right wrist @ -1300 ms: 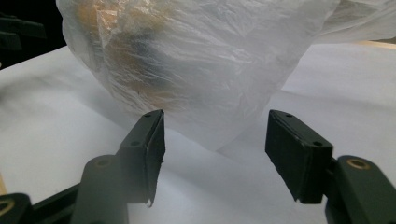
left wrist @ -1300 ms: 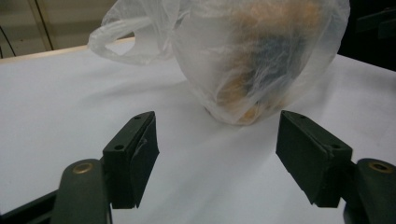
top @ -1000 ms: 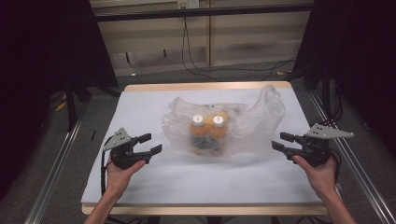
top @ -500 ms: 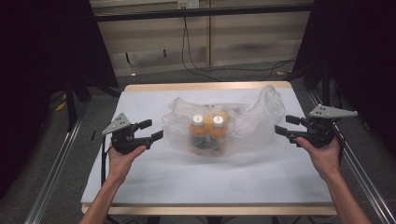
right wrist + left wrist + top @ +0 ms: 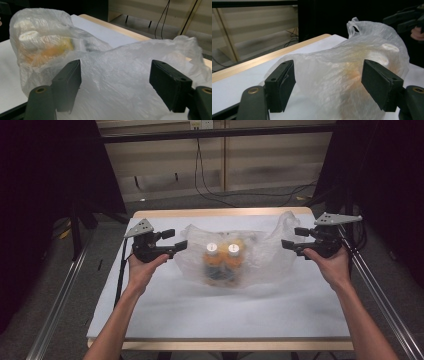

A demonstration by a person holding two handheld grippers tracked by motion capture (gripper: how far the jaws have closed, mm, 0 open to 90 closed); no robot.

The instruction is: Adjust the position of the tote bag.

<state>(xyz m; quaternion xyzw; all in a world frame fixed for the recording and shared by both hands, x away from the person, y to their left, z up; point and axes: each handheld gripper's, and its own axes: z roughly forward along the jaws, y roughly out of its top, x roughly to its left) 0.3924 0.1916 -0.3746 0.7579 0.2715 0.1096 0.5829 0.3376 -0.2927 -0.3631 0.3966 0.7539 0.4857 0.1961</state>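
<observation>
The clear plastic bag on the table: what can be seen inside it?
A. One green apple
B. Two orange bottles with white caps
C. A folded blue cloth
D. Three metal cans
B: in the high view two white caps on orange bottles show through the plastic bag.

Lab rig — dark curtains, rail-framed table, cables.

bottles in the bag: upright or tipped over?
Upright. In the high view both bottles stand side by side inside the clear plastic bag, white caps facing up at the camera.
</observation>
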